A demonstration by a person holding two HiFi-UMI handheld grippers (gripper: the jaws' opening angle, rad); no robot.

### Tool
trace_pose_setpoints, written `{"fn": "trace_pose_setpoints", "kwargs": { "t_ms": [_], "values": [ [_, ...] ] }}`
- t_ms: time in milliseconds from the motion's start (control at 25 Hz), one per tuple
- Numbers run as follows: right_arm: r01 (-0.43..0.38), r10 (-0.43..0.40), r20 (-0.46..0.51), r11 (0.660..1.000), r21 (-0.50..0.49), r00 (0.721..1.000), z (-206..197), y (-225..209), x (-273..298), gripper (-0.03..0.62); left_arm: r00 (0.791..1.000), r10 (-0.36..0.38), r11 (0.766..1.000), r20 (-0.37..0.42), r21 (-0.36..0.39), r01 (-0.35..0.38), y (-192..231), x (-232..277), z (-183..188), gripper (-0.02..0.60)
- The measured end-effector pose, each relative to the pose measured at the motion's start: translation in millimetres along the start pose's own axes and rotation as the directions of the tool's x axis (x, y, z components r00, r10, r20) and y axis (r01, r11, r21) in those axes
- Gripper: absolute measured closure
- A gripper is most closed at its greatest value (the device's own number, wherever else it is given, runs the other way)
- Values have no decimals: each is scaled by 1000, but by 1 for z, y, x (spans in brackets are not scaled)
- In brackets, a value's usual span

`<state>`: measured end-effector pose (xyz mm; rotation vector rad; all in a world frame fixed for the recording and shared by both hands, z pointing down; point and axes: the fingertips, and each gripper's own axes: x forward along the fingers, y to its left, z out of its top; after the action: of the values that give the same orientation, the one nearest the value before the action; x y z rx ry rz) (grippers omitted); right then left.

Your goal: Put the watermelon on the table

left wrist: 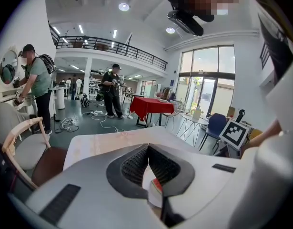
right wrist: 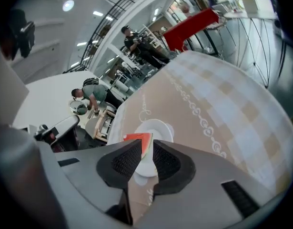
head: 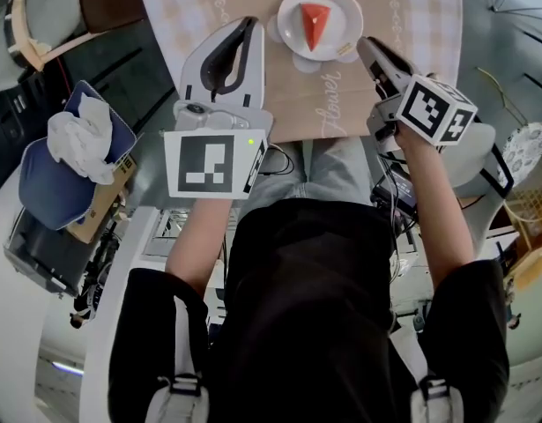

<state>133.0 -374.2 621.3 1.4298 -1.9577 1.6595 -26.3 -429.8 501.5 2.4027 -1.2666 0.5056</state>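
Watermelon (head: 315, 25): red triangular wedge, green rind, on round glossy white plate (head: 289, 7), beige check-cloth table (head: 412, 16); left gripper (head: 248, 23) ribbed pads tip-to-tip, empty; right gripper (head: 364, 44) part-open, empty, beside plate.

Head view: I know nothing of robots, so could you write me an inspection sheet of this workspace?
Surface: table under a beige cloth with checked edges.
Job's things: watermelon slice lies on a white plate on the table.
Clutter: blue seat at left with a crumpled white cloth on it, and a box at its edge.
Grippers: left gripper shut, empty, left of the plate; right gripper open, empty, by the plate's right rim.
Cables: dark cables loop near the person's lap.
Surroundings: open hall with people standing and a red-draped table.
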Motion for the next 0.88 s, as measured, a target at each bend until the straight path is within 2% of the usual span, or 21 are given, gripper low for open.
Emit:
{"fn": "trace_pose_setpoints", "kwargs": {
  "t_ms": [160, 320, 520, 880],
  "values": [
    [40, -25, 66, 971, -236, 998, 19, 40, -14, 552, 999, -16, 1000, 50, -6, 17, -10, -10, 25, 569],
    [31, 10, 103, 920, -391, 995, 29, 89, -28, 565, 997, -27, 1000, 78, 9, 26, -18, -26, 42, 569],
    [42, 32, 137, 863, -504, 990, 32, 134, -48, 568, 992, -55, 998, 115, 43, 51, -29, -43, 60, 569],
    [65, 74, 197, 783, -619, 978, 29, 202, -83, 579, 980, -94, 992, 177, 101, 77, -44, -85, 92, 569]
  ]
}}
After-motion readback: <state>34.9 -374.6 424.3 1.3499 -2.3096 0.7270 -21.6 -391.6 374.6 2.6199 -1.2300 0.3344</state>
